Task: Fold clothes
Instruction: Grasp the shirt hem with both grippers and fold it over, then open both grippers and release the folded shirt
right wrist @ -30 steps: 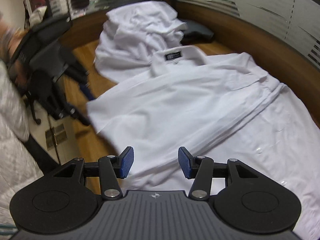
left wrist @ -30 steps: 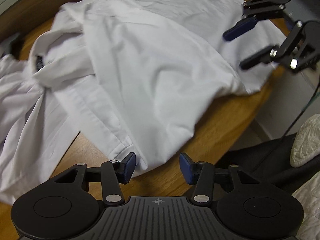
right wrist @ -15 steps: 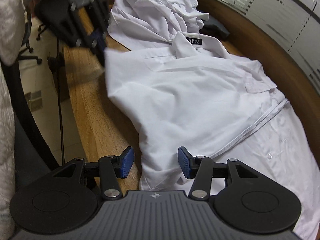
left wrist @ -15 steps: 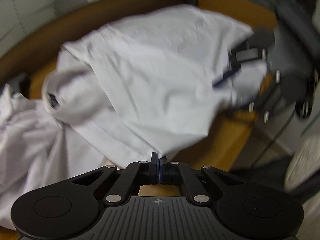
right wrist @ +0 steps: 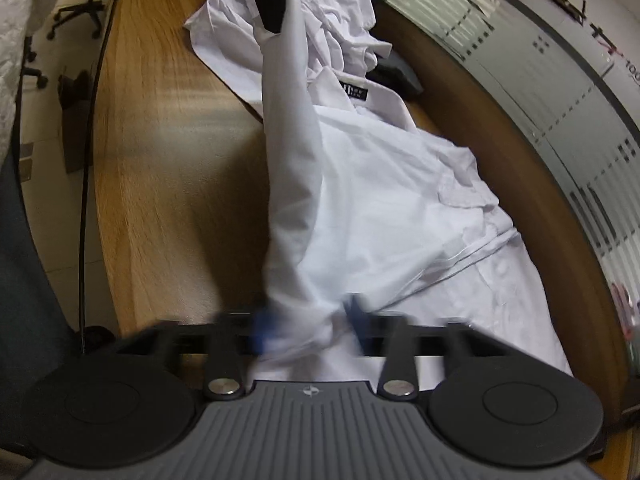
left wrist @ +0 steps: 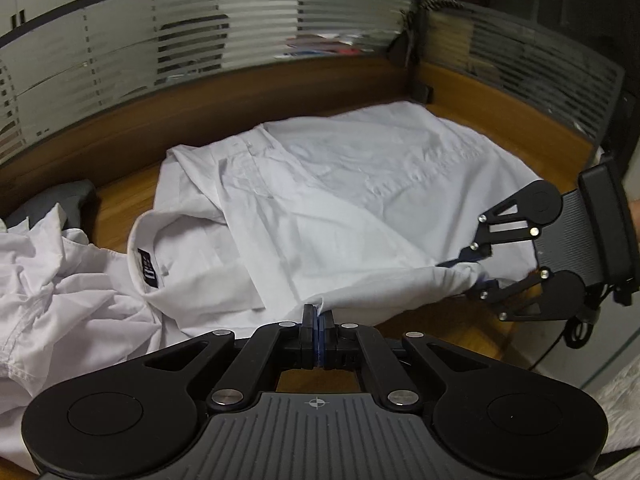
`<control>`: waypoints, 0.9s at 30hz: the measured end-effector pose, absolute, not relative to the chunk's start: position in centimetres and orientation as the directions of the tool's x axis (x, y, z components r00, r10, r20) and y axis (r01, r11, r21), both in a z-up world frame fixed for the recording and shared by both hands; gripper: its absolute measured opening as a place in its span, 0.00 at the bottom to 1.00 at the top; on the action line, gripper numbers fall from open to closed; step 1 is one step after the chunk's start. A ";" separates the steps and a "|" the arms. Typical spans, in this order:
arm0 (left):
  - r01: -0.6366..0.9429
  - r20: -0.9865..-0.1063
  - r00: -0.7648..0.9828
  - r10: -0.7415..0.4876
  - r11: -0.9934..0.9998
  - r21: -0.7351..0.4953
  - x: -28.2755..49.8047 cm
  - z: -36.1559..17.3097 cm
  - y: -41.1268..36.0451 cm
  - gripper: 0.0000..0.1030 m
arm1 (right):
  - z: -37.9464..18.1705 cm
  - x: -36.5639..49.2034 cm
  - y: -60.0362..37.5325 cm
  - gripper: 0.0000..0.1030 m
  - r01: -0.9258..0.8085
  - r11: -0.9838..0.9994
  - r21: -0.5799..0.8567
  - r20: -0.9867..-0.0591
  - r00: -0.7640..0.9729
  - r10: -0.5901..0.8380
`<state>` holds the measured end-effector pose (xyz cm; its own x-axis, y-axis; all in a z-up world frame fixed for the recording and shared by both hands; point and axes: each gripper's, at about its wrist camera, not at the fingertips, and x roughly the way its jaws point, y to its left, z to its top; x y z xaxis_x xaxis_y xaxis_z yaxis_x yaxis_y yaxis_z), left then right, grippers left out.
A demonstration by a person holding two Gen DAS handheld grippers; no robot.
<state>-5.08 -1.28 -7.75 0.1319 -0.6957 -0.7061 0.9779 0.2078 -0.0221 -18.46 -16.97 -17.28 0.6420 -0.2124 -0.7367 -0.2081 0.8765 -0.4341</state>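
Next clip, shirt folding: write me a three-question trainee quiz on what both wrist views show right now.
1. True or false: the left gripper is shut on the edge of the white shirt.
2. The black collar label sits toward which side of the left wrist view? A) left B) right C) hidden
3. Fill in: the shirt lies on a ____ desk.

Key: 1 true; 2 A; 3 wooden. Note for the trainee: the right gripper is motion-blurred with shirt cloth between its fingers, so its closure is unclear.
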 end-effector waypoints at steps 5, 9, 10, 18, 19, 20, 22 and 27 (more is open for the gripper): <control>0.955 -0.691 0.165 -0.703 0.288 -0.064 -3.1 -5.9 -2.5 0.03 | -12.4 -16.9 -20.3 0.19 -0.241 0.922 -0.303 -0.789 0.606 -0.100; 0.942 -0.694 0.206 -0.690 0.331 -0.049 -1.6 -5.0 -5.2 0.03 | -9.3 -13.9 -25.5 0.19 -0.241 0.965 -0.101 -0.843 0.537 0.046; 0.938 -0.698 0.218 -0.682 0.344 -0.043 -1.1 -4.9 -6.1 0.03 | -9.0 -13.0 -26.9 0.19 -0.238 0.970 -0.057 -0.851 0.519 0.077; 0.889 -0.784 0.296 -0.545 0.457 0.018 3.9 -7.6 -13.7 0.03 | -10.7 -5.3 -36.7 0.19 -0.120 0.971 0.207 -0.879 0.412 0.239; 0.885 -0.796 0.304 -0.524 0.464 0.033 4.4 -8.3 -14.5 0.03 | -11.5 -4.4 -37.6 0.19 -0.098 0.967 0.234 -0.882 0.397 0.254; 0.880 -0.807 0.312 -0.501 0.472 0.047 4.9 -9.0 -15.4 0.03 | -12.4 -3.7 -38.3 0.19 -0.074 0.963 0.258 -0.884 0.384 0.267; 0.872 -0.825 0.327 -0.462 0.484 0.075 5.7 -10.4 -16.7 0.03 | -14.2 -2.4 -39.7 0.20 -0.030 0.953 0.302 -0.884 0.364 0.292; 0.853 -0.872 0.352 -0.341 0.499 0.149 6.5 -14.0 -19.0 0.04 | -17.7 -1.2 -41.7 0.27 0.049 0.929 0.366 -0.881 0.341 0.329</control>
<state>6.47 -18.97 -13.98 0.3522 -0.3409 -0.8717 0.8533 0.4995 0.1494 -1.19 -41.65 -17.70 0.3411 0.3287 -0.8807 0.0486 0.9295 0.3657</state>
